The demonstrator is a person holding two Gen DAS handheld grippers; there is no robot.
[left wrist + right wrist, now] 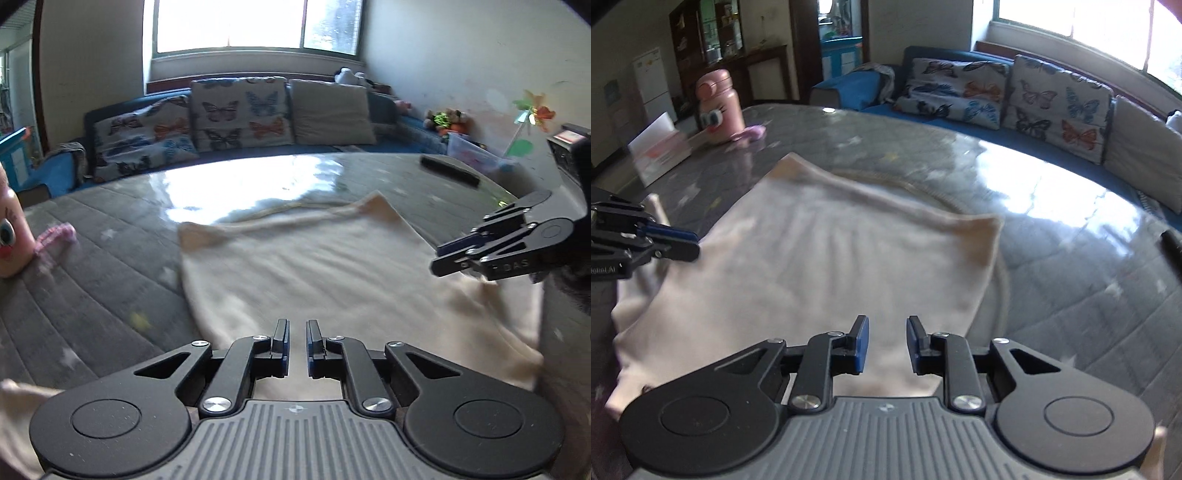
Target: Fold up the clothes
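Jaws parted on two grippers — left gripper (pixel 297 345), right gripper (pixel 887 345) — one garment (pixel 314 266).

A cream-coloured, soft knit garment (pixel 332 266) lies spread flat on the grey quilted table cover, folded into a roughly rectangular panel. Its far edge carries two small pointed corners, one at the left and one at the right, with a darker beige tint. A thin ribbed hem or neckline curves along the cover just beyond that far edge. Faint creases fan across the middle of the cloth (pixel 820 266). The near edges are bunched and slightly lifted; motion blur makes it hard to tell how many layers lie there.
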